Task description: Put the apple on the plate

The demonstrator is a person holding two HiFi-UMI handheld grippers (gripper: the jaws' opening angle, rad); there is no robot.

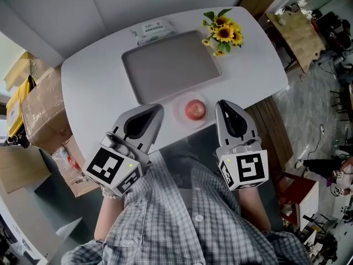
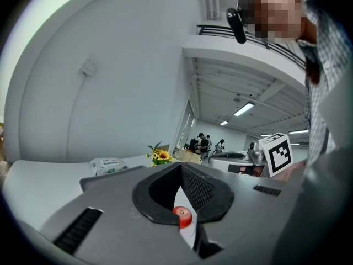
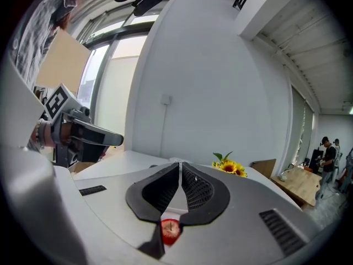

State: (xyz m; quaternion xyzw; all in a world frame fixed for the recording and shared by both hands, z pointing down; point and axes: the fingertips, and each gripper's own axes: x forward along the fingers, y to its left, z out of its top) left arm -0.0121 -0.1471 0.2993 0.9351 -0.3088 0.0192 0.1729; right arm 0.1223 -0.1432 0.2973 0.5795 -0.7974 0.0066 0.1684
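A red apple [image 1: 194,110] sits on a small pale plate [image 1: 179,111] near the front edge of the white table [image 1: 94,81]. My left gripper [image 1: 155,110] hovers just left of the plate, jaws together and empty. Just right of the plate is my right gripper [image 1: 223,105], also shut with nothing in it. In the left gripper view the apple [image 2: 182,216] shows below the closed jaws of the left gripper [image 2: 181,168]. The right gripper view shows the apple [image 3: 170,231] under the right gripper [image 3: 180,165] in the same way.
A grey tray [image 1: 165,65] lies behind the plate. Sunflowers [image 1: 223,33] stand at the back right, a packet of wipes [image 1: 151,30] at the back. Cardboard boxes [image 1: 44,109] are stacked left of the table, a wooden bench [image 1: 276,128] to its right.
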